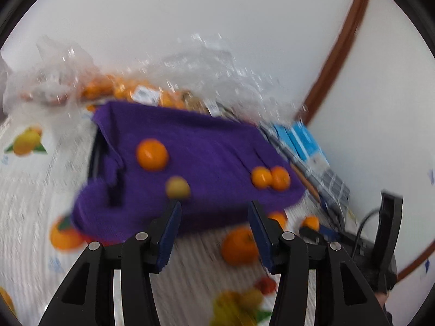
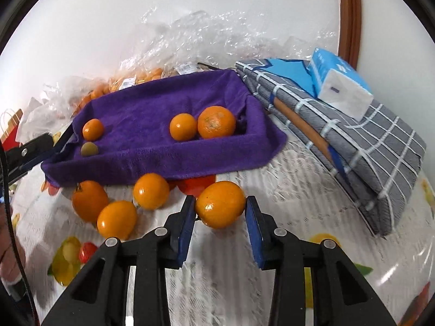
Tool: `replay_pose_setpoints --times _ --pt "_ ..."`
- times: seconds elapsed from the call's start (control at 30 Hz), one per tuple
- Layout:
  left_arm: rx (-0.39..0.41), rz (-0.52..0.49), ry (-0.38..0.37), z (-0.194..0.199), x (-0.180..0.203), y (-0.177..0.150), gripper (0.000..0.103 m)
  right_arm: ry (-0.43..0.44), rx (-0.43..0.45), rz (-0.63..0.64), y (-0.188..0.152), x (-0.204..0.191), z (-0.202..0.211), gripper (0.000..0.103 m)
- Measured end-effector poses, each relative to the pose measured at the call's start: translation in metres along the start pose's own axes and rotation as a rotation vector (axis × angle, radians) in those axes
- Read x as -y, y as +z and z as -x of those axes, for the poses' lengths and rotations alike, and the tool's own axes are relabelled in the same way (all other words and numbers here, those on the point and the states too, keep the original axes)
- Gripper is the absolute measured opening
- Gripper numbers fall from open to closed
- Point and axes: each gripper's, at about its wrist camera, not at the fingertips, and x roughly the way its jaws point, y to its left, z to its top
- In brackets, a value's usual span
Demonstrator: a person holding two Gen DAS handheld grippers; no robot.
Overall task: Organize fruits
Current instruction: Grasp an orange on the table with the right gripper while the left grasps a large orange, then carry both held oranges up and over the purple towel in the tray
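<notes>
Seen from the right wrist, a black object (image 2: 25, 150) juts in at the far left edge, too cropped to identify. Beside it a purple towel-lined tray (image 2: 152, 160) sits toward the back of the tabletop (image 2: 285, 198), whose fruit-print cover is partly smeared by motion blur. In the tray's left corner lie a small orange (image 2: 93, 129) and a dull green fruit (image 2: 89, 149), which is half sunk behind the towel's front fold. Further right in the tray, a medium orange (image 2: 183, 126) touches a larger mandarin (image 2: 216, 122). Behind the tray, crumpled clear plastic bags (image 2: 190, 40) veil more orange fruit, its count impossible to make out.

On the tabletop in front of the tray, three loose oranges cluster left of the right tool (image 2: 220, 212): one (image 2: 89, 199) at the left, one (image 2: 117, 219) nearest the camera, and one (image 2: 151, 191) against the towel's edge. The right tool's blue-padded jaws bracket a fourth orange (image 2: 220, 203), the left pad touching it, the right pad with a sliver of gap, so a firm grip cannot be confirmed. At the right edge, a tissue pack (image 2: 341, 87) rests on a folded grey checked cloth (image 2: 367, 146).

The left-wrist view is heavily blurred; the left tool (image 1: 214, 214) hangs wide open and empty just short of the tray's near rim (image 1: 190, 217).
</notes>
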Motion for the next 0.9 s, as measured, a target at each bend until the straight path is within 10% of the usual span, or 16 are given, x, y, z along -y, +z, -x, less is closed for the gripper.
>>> replay_pose_setpoints --times 0.53,0.9 --pt "-0.171 -0.053 0.063 -0.046 0.04 -0.023 0.049 0.044 0.037 -0.018 -0.026 0.012 0.032 0.037" --pt "-0.103 -0.016 0.173 -0.03 0.046 -0.022 0.041 0.126 0.037 -0.023 -0.026 0.017 0.03 0.037"
